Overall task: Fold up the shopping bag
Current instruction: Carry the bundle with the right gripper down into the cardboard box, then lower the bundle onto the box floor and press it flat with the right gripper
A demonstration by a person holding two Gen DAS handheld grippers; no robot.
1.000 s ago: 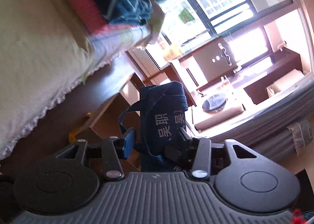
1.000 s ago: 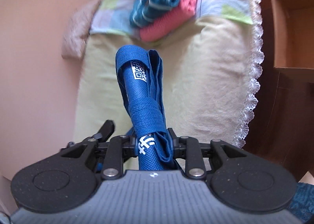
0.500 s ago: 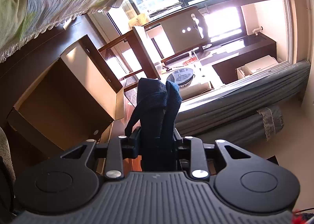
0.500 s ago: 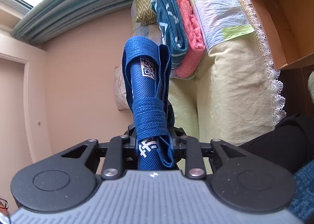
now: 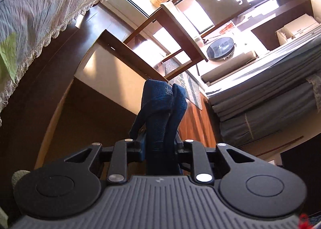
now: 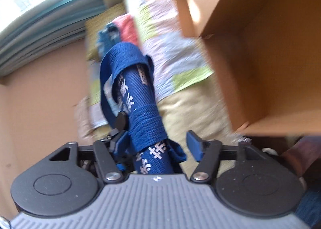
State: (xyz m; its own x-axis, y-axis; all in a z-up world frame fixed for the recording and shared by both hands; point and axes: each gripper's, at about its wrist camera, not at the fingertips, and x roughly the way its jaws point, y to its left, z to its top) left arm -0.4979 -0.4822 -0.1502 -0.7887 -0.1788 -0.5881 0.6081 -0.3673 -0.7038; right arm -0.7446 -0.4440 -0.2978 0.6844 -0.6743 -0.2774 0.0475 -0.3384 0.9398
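Meanwhile the left gripper [image 5: 160, 144] is clamped on the rolled blue shopping bag [image 5: 162, 112], held in the air beside the bed [image 5: 36, 8]. Right gripper [image 6: 158, 142] jaws stand apart (bag [image 6: 138, 96] between them).

I am seeing both cameras sitting just behind their own tongs, looking forward along the fingers at very close range. The left view is facing tilted toward the window wall, with the bed [image 5: 30, 14] along its upper left. The right view, blurred, is facing the bed [image 6: 180, 64]. Both are sharing the bed and the cardboard box [image 5: 112, 74] [image 6: 266, 52].
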